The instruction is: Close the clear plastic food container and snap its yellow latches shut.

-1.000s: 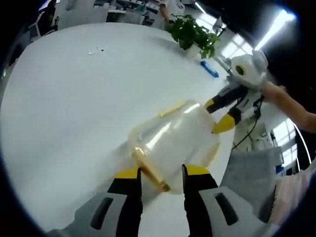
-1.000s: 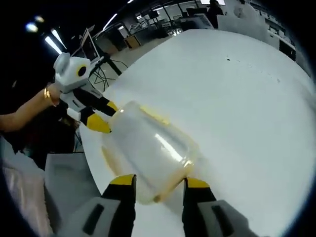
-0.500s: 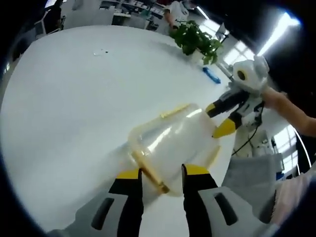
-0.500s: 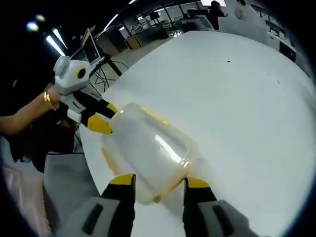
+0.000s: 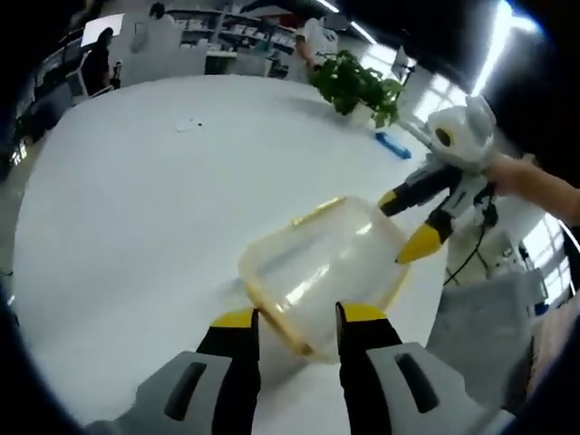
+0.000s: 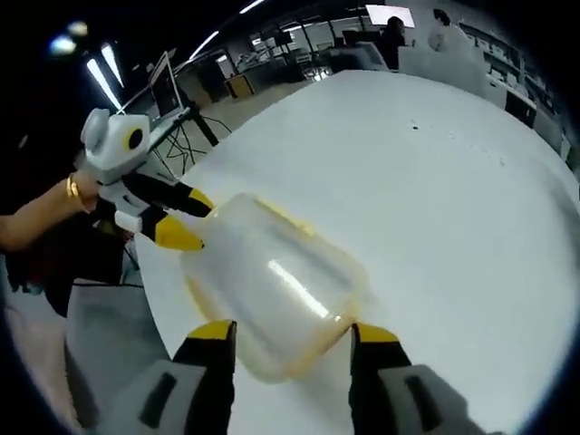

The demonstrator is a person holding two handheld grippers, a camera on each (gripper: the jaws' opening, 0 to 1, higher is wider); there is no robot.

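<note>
Container [image 5: 322, 272] sits near table [image 5: 136, 199] edge, bracketed end to end. My left gripper [image 5: 294, 322] fingers spread beside yellow latch [image 5: 272, 313]; right gripper [image 6: 290, 340] fingers spread astride opposite end, steadying for snap.

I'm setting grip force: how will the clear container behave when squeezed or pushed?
The clear container looks empty and thin-walled, so probably light and somewhat flexible. Its glossy plastic may slip between each tool's tips. On the smooth white table it would likely slide, not tip.

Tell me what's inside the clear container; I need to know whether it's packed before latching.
Through the clear container only the white table and glare show; no contents are evident. The yellow rim and both grippers' jaws cover its ends.
</note>
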